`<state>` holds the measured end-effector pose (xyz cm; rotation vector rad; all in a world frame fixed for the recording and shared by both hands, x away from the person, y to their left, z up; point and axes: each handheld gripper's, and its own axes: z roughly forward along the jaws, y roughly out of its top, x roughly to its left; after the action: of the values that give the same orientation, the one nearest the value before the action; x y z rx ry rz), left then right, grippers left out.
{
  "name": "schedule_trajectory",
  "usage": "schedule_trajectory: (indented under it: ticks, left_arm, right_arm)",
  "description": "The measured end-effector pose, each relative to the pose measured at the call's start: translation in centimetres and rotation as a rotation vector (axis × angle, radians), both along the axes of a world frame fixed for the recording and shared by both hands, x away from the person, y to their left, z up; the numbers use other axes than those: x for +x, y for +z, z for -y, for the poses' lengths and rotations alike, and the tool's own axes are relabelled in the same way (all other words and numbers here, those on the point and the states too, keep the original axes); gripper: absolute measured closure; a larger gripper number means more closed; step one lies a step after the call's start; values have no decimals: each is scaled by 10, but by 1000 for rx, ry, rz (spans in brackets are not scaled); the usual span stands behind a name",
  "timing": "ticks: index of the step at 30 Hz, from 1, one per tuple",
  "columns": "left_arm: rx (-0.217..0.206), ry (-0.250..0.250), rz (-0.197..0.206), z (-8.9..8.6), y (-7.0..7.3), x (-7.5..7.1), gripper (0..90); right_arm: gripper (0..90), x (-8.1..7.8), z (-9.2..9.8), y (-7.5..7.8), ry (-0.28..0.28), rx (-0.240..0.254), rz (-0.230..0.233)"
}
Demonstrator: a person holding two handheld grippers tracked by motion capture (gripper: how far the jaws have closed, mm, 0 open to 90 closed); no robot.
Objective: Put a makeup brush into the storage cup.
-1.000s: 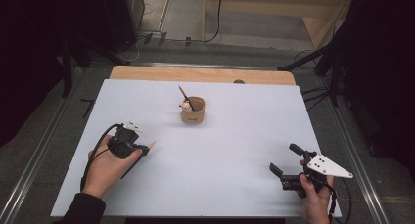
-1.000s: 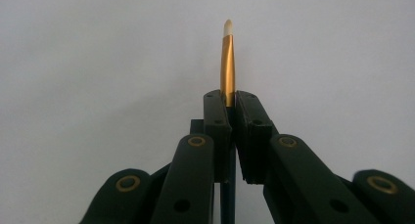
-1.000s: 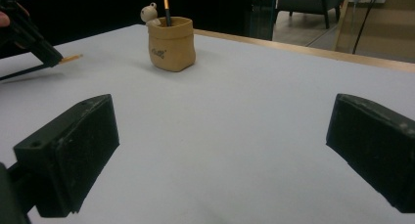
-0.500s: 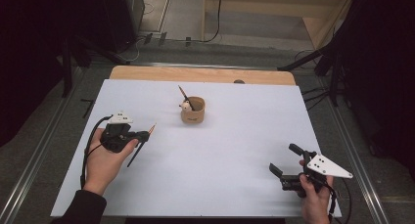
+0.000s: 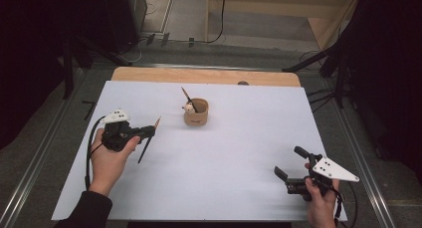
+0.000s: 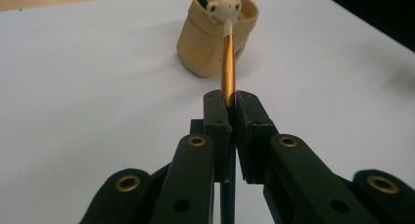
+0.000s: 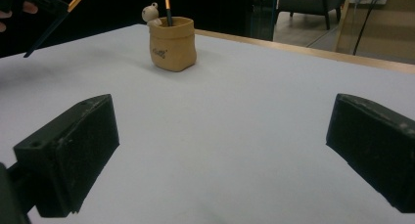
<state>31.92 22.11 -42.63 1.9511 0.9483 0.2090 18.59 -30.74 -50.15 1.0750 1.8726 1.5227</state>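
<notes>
Above the table now, pencil (image 5: pixel 148 139) in left tongs (image 5: pixel 147 132).

Even overhead light falls on the white desk (image 5: pixel 224 178), which reads bright without glare, while the room around it sinks into near black. Shadows on it are faint and soft. In both gripper views the near black jaws are blurred, and the high view is slightly soft.

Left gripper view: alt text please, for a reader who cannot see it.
The left gripper is shut on a pen with a gold upper barrel and white tip, aimed toward a tan cup on the white table. A small white figure sits at the cup's rim.
</notes>
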Motion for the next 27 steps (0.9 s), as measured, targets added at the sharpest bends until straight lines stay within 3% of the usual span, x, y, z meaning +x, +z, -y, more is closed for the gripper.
schedule_trajectory:
  ticks: [10,13,21,27]
  left_arm:
    - [-84,41,76,0,4,1,847]
    - [-72,32,130,2,4,1,848]
    - [-125,55,158,1,6,2,847]
    - [-116,48,206,6,7,3,847]
  right_arm:
    - [0,1,-1,-1,4,0,-5]
    - [0,1,-1,-1,5,-1,-5]
    - [0,1,-2,-1,10,-7,-4]
    - [0,1,-2,-2,8,-6,-8]
